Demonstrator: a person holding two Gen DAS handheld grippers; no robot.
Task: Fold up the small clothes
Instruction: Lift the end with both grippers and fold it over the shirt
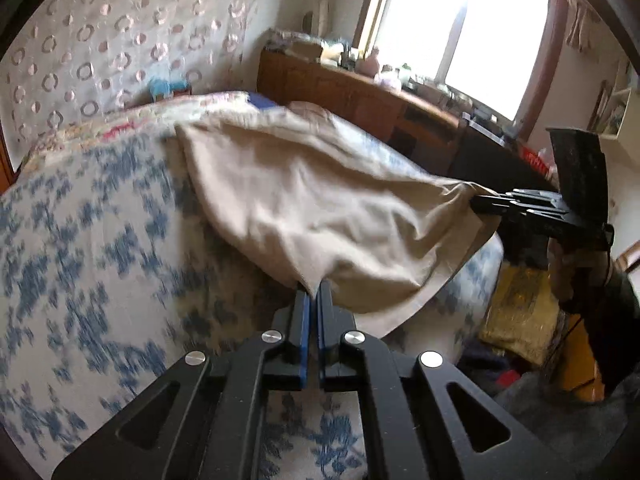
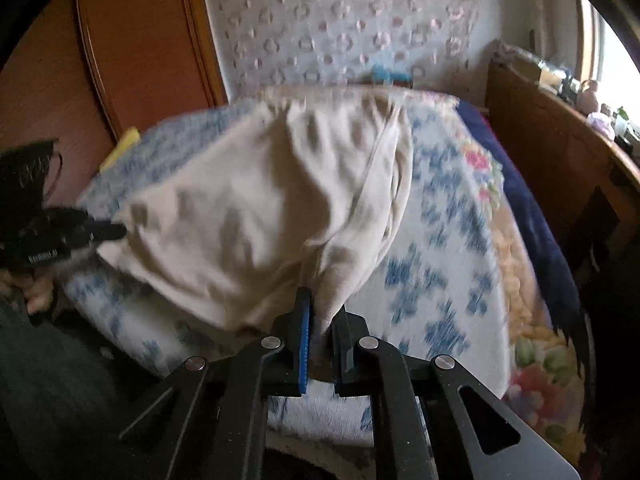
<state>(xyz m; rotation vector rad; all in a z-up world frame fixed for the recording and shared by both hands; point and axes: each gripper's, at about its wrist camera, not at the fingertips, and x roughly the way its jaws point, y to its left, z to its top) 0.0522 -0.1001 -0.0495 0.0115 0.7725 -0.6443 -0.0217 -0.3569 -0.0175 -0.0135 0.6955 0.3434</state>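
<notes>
garment: beige cloth [image 1: 320, 208], small clothing item, type can't tell; spread over the bed, near edge lifted off it
bed: blue-and-white patterned cover [image 1: 92, 240], floral blanket [image 2: 536, 392] along one side
left gripper [image 1: 313, 292]: jaws narrow, pinching one near corner of the cloth; cloth bunches to a point at the tips
right gripper [image 2: 323, 312]: jaws narrow, clamped on the other near corner; fold of fabric hangs between the blue pads [image 2: 305, 340]
pose: both grippers angled down toward the bed, cloth stretched between them
hands: fingers [image 2: 38, 296] visible under the left gripper in the right view
containers: none readable
background: wooden cabinet [image 1: 352, 96] with clutter under a bright window [image 1: 480, 28]
image: motion blur on both views
</notes>
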